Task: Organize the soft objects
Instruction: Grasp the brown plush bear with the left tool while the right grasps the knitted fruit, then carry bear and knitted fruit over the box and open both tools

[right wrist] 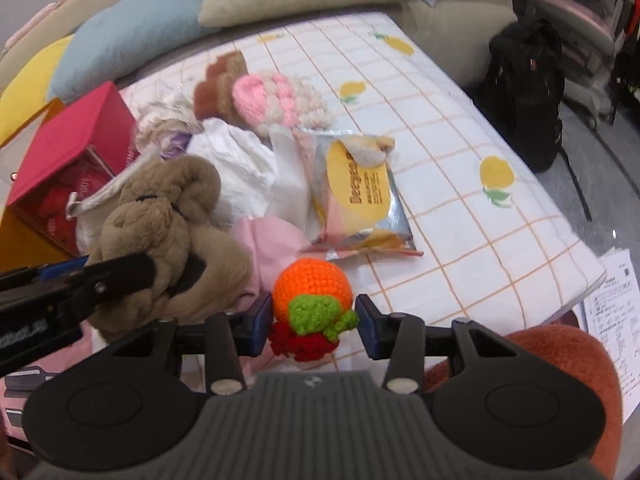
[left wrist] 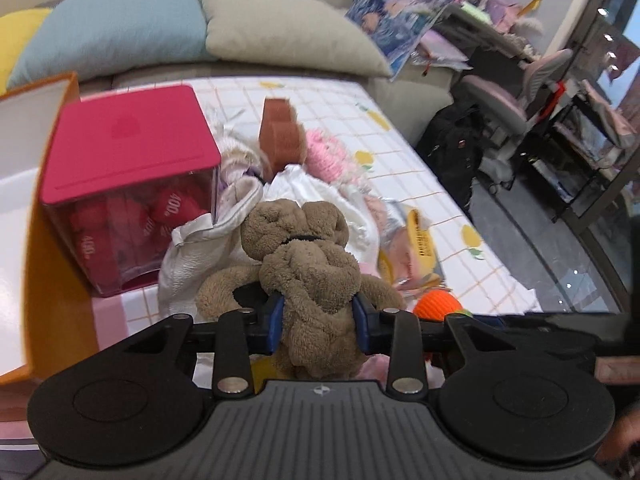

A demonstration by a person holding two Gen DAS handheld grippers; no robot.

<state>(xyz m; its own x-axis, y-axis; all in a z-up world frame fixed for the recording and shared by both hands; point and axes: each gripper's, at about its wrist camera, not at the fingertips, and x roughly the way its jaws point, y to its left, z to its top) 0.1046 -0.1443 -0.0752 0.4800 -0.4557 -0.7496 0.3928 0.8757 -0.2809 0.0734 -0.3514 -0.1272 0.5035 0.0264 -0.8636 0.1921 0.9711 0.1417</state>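
Before cushioned sofa [left wrist: 240,20], lemon-checked cloth [right wrist: 460,128]

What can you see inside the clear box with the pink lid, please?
Through the wall of the clear box, under its pink lid, red soft pieces printed "400" show. Those further back are hidden.

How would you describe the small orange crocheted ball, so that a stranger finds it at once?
Look at the checked cloth with lemon prints. At its near edge, just before the silver snack packet, sits the orange crocheted ball. Only it is bright orange with a green knitted leaf.
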